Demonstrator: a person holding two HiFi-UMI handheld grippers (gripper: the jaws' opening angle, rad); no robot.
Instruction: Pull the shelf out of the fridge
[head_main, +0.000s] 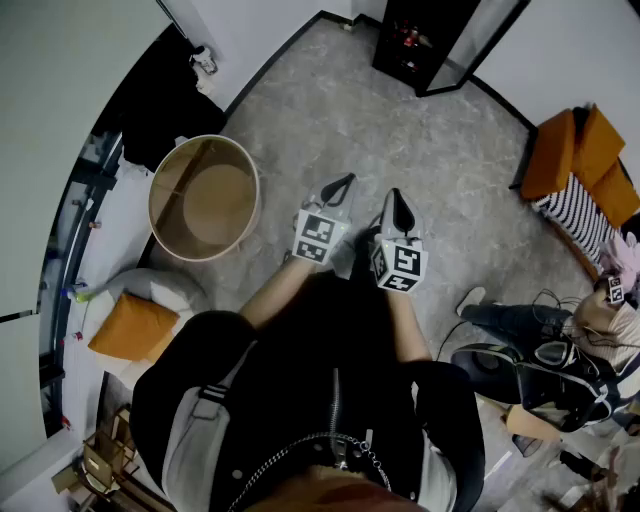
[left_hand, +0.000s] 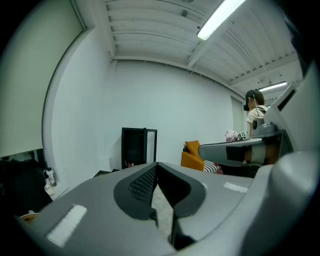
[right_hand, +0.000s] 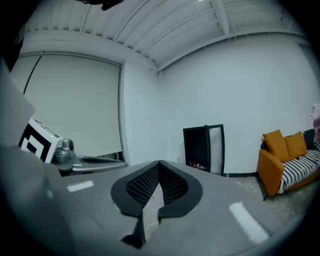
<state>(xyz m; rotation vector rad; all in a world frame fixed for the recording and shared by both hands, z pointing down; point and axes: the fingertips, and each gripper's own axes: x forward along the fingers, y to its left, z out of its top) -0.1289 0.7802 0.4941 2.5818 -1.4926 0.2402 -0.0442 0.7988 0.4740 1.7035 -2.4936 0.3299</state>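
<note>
A small black fridge (head_main: 418, 40) stands against the far wall with its glass door swung open; it also shows in the left gripper view as the black fridge (left_hand: 134, 147) and in the right gripper view as the fridge (right_hand: 199, 148). Small items sit low inside it; the shelf itself is too small to make out. Both grippers are held side by side in front of the person's body, several steps from the fridge. My left gripper (head_main: 345, 180) is shut and empty. My right gripper (head_main: 398, 194) is shut and empty too.
A round tan tub (head_main: 204, 197) stands on the grey floor at the left, beside a white seat with an orange cushion (head_main: 132, 327). An orange sofa (head_main: 580, 160) lines the right wall. A person (head_main: 560, 345) sits at the lower right among cables.
</note>
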